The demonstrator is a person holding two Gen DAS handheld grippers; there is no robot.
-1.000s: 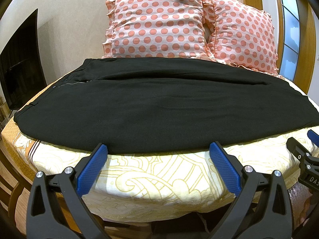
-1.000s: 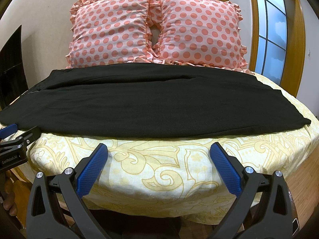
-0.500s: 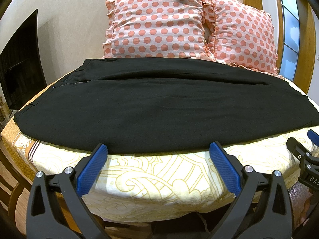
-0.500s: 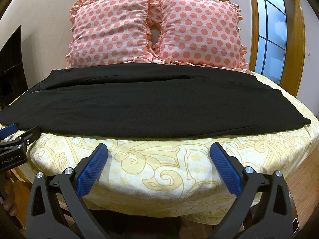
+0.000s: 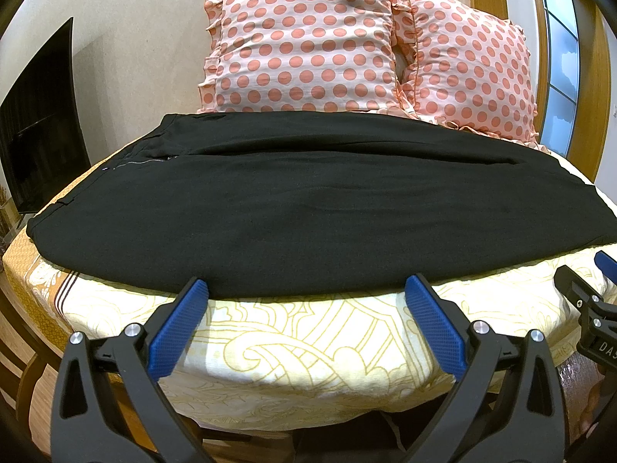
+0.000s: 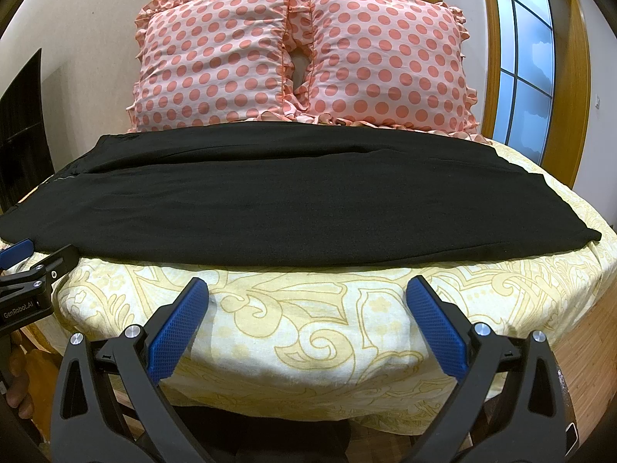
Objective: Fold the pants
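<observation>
Black pants (image 5: 308,208) lie flat across the bed, waistband at the left, leg ends at the right; they also show in the right wrist view (image 6: 300,200). My left gripper (image 5: 306,289) is open and empty, its fingertips just short of the pants' near edge. My right gripper (image 6: 306,289) is open and empty, a little in front of the near edge over the bedsheet. The right gripper's tip shows at the right edge of the left wrist view (image 5: 586,301); the left gripper's tip shows at the left edge of the right wrist view (image 6: 34,270).
The bed has a yellow patterned sheet (image 5: 308,347) (image 6: 308,328). Two pink polka-dot pillows (image 5: 304,42) (image 6: 385,58) stand against the wall behind the pants. A dark screen (image 5: 38,115) is at the left, a window (image 6: 528,61) at the right.
</observation>
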